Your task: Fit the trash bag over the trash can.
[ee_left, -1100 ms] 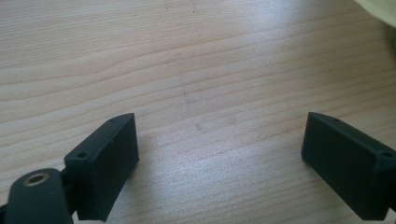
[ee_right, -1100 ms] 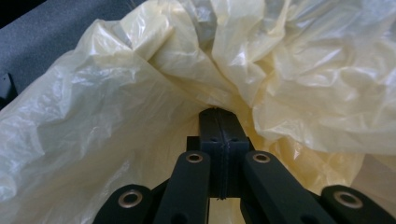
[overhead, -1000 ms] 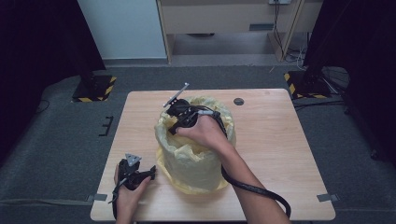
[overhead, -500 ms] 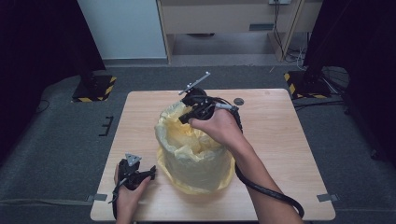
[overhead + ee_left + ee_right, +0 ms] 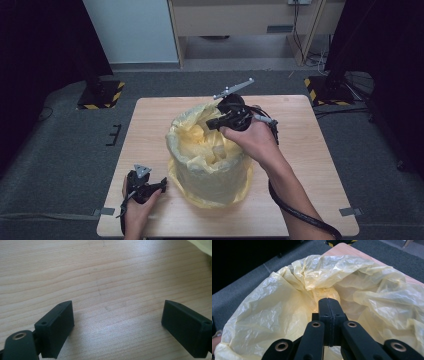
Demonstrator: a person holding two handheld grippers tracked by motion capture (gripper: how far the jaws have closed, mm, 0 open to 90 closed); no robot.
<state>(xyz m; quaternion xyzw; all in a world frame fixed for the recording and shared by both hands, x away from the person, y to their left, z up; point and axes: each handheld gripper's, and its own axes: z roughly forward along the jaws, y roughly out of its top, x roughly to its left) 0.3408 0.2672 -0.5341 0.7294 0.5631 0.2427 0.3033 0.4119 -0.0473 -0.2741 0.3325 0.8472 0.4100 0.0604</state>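
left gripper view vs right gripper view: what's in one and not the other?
Left gripper view: the left claw open over bare wooden table, with just a corner of the yellow bag at top right.
Right gripper view: the right claw shut, pointing into the bag's crumpled open mouth, dark floor beyond.
Both: yellow bag and table.

Table middle: taken by the yellow bag [image 5: 210, 160].
Table [image 5: 310, 165] right side: bare wood is seen.
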